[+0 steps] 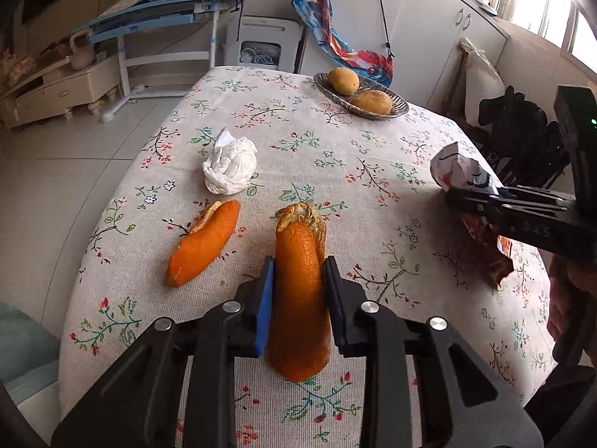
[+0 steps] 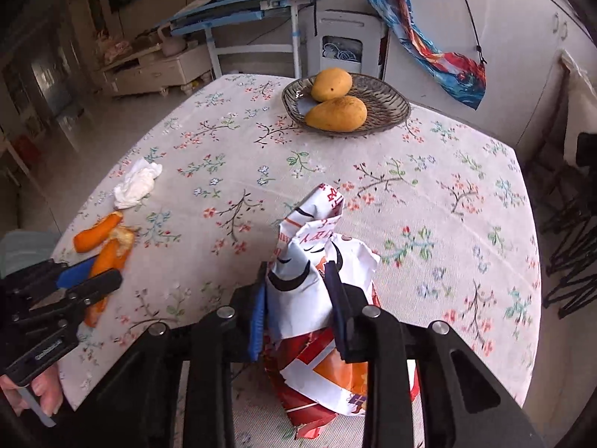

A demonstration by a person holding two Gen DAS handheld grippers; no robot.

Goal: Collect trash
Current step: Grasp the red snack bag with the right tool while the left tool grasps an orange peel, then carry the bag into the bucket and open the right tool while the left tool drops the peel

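Orange peel point(image 1: 300, 298), long strip, lies near table edge, pinched between pads of left gripper point(image 1: 298, 291). Crumpled red-and-white wrapper point(image 2: 317, 298) on near right of floral tablecloth point(image 2: 429, 194), pinched by right gripper point(image 2: 298, 298). Second peel piece point(image 1: 203, 244) loose, left of the first. White tissue wad point(image 1: 231, 168) just beyond it. Far end: dish point(image 2: 388, 108) holding two mangoes point(image 2: 335, 114).
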